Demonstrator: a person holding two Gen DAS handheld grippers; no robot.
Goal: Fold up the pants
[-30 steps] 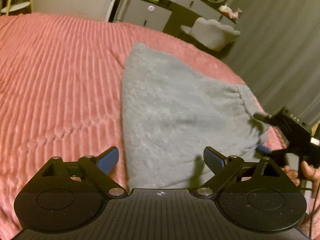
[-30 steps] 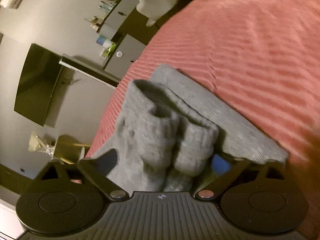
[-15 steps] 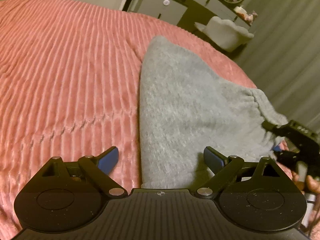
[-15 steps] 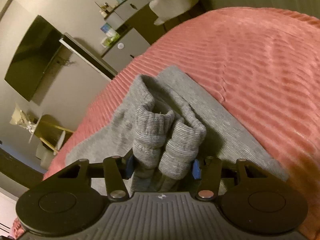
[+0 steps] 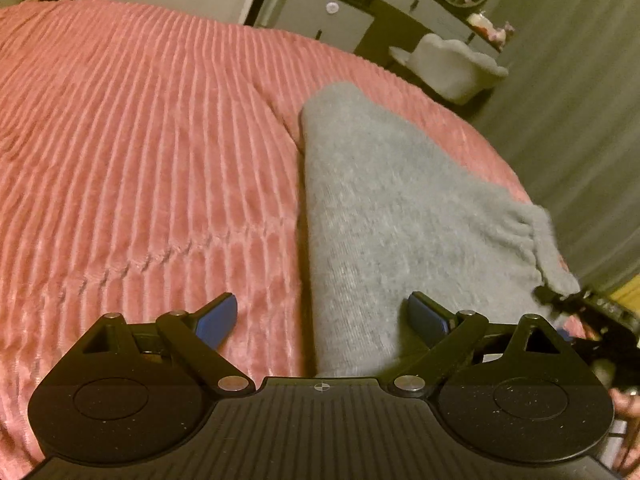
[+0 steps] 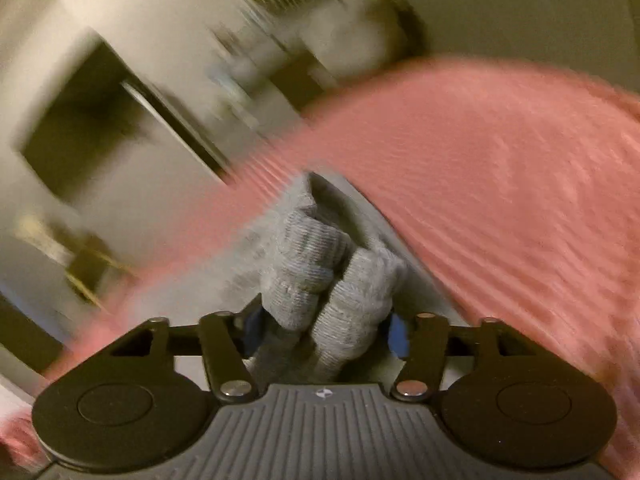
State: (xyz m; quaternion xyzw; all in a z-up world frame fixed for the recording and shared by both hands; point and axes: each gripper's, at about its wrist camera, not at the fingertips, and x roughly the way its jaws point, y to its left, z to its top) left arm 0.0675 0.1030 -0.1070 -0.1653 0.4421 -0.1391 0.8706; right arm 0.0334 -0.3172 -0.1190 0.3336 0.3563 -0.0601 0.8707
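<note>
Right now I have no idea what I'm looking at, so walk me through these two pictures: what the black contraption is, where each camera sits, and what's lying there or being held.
No robot here: a person holds a two-finger gripper in each hand, and each gripper carries a wide-angle camera looking forward along its fingers. The black shape at the bottom of each picture is that gripper's own body.

The left camera shows the left gripper with its blue-padded fingers spread apart, holding nothing, over one edge of the grey pants. The pants lie on a pink ribbed bedspread. At the right edge the other gripper is visible at the pants' ribbed end.

The right camera, blurred by motion, shows the right gripper closed on the bunched ribbed cuffs of the pants. Behind the bed are blurry furnishings.
</note>
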